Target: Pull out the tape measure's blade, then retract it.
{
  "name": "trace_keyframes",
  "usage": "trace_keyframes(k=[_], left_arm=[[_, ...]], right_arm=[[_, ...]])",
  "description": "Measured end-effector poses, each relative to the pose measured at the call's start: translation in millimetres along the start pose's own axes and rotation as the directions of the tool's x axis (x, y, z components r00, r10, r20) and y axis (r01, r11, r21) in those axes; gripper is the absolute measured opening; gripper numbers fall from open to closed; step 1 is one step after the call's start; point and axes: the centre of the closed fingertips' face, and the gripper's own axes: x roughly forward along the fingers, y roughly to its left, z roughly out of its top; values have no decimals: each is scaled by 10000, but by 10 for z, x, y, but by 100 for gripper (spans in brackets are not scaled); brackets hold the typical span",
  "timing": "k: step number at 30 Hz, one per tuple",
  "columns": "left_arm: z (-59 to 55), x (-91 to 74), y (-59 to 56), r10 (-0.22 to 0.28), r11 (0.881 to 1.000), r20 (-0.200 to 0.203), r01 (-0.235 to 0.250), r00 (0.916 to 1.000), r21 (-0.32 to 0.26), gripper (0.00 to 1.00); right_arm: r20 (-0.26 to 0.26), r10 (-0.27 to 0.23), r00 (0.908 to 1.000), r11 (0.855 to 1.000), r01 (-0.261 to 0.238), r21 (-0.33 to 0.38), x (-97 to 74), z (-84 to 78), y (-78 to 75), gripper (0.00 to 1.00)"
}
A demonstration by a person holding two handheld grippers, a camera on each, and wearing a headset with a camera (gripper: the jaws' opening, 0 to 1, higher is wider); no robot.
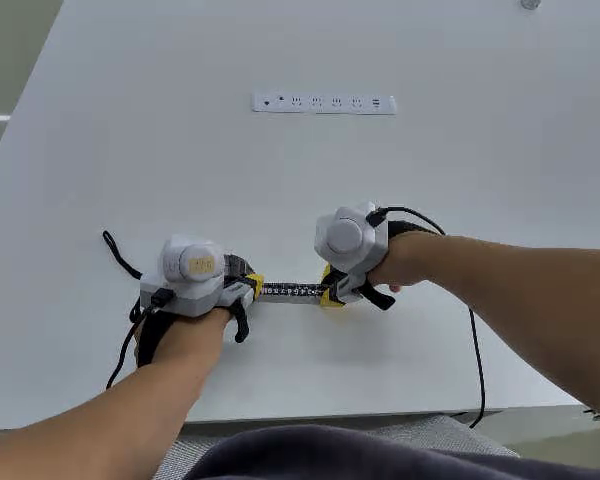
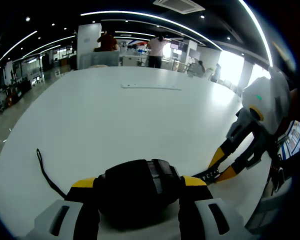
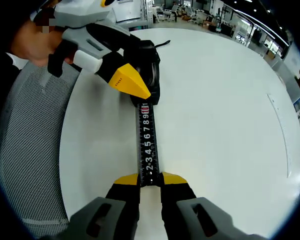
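**White worktop (image 1: 280, 180): blade (image 3: 147, 145) drawn a short way, held at both ends**

On the right gripper (image 3: 150, 179), the yellow-tipped fingers (image 3: 126, 179) are nearly closed, pinching the free end of the blade between them. From that pinch the blade runs straight ahead along the gripper's own line to the black tape measure case (image 3: 149, 70). The left gripper (image 2: 139, 187) has that case clamped crosswise, with one of its fingers (image 2: 84, 182) pressed against each side and the case's rounded back facing its camera.

In the head view the two grippers sit side by side near the front edge of the worktop. The blade's long axis lies left to right between them, level and taut. The left gripper is the anchor at the case. The right one has the tip, so any further pull should go to the person's right, straight along the blade and not across it. Retracting would mean coming back along the same line.

Black numerals 2 to 9 read clearly up the blade's dark face, with a red mark where it enters the case. No brand name can be read on the case.

Farther out, a white power strip (image 1: 323, 103) lies well apart near the middle of the worktop. A black cable (image 1: 115, 250) trails off beside the left gripper.
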Motion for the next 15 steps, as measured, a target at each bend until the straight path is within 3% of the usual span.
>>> trace_keyframes(k=[15], left_arm=[[4,4,-4,-24,10000,-6,24,10000,-6,61]], right_arm=[[93,25,10000,9999,-24,-103,26,68,5,15]])
